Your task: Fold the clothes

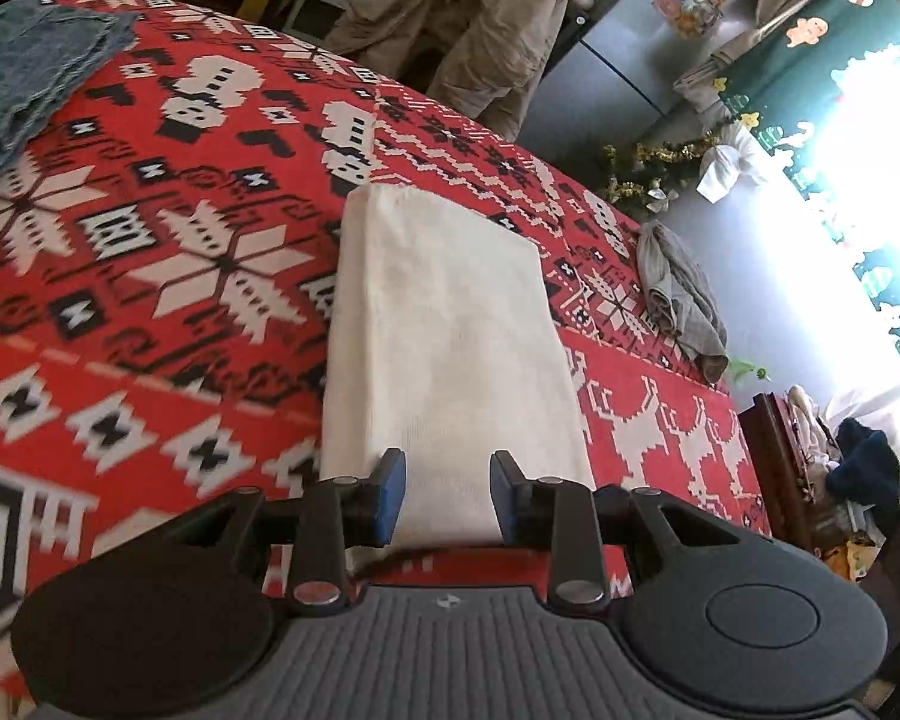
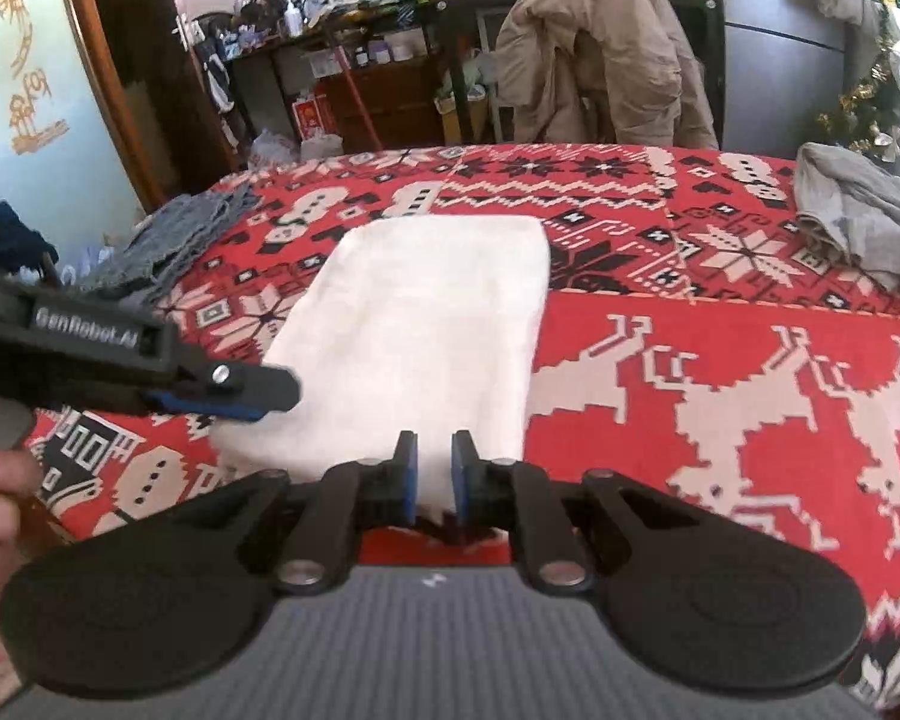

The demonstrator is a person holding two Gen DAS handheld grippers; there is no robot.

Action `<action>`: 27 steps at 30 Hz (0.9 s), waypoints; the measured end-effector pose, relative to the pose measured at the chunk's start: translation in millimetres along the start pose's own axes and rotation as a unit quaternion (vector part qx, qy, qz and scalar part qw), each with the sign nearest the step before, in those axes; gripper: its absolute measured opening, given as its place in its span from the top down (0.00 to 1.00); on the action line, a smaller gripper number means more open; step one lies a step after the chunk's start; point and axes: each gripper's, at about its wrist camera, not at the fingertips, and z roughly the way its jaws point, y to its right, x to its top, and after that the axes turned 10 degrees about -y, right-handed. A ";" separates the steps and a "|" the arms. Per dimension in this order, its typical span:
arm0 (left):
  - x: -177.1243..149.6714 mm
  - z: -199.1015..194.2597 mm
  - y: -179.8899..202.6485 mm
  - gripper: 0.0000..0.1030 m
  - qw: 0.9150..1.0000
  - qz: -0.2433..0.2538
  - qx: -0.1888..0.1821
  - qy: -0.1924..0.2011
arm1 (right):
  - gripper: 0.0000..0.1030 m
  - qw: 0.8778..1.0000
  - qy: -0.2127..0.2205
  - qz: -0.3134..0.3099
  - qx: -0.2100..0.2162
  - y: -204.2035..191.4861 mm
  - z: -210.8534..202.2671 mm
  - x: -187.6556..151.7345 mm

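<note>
- Hovering at the near edge of a white garment (image 1: 450, 336), the left gripper (image 1: 448, 495) is standing with its blue-padded jaws wide apart and nothing between them.
- Pointing at the same near hem, the right gripper (image 2: 432, 474) is showing only a narrow gap between its pads; white cloth is showing through it, but whether they are pinching it cannot be told.
- Lying flat as a long, neat rectangle, the white garment is stretching away across a red patterned cloth (image 2: 720, 360) covering the table.
- Resting well apart are a blue denim piece (image 1: 30, 72) at the far left and a crumpled grey garment (image 2: 858, 216) at the far right edge.
- Judging from this, the scene is fitting either a part-folded piece awaiting another fold or a finished one just laid down.
- Folding well, if more is due, is calling for both grippers taking the two near corners level, so that edges meet squarely.
</note>
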 end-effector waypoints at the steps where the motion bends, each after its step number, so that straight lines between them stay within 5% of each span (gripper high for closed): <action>1: -2.6 -3.0 2.5 0.70 1.000 0.003 0.003 -0.002 | 0.86 1.000 0.003 0.005 0.001 1.9 -5.8 -2.0; 5: -9.1 -11.5 15.6 0.67 0.999 0.030 0.021 -0.004 | 0.69 0.999 0.021 0.024 -0.016 18.6 -31.4 -3.6; 14: -7.2 -19.7 41.2 0.25 0.993 0.080 0.077 0.036 | 0.55 0.998 0.029 0.019 -0.043 48.9 -59.8 2.2; 19: 2.5 -14.4 44.7 0.23 0.989 0.124 0.065 0.050 | 0.12 0.996 0.059 -0.011 -0.066 48.1 -63.8 2.1; 22: 7.6 -16.2 46.6 0.11 0.985 0.134 0.064 0.091 | 0.01 0.994 0.065 -0.041 -0.073 44.5 -61.7 4.7; 27: 32.6 -3.9 54.9 0.07 0.987 0.123 0.061 0.085 | 0.01 0.995 0.071 -0.045 -0.058 51.9 -45.1 12.5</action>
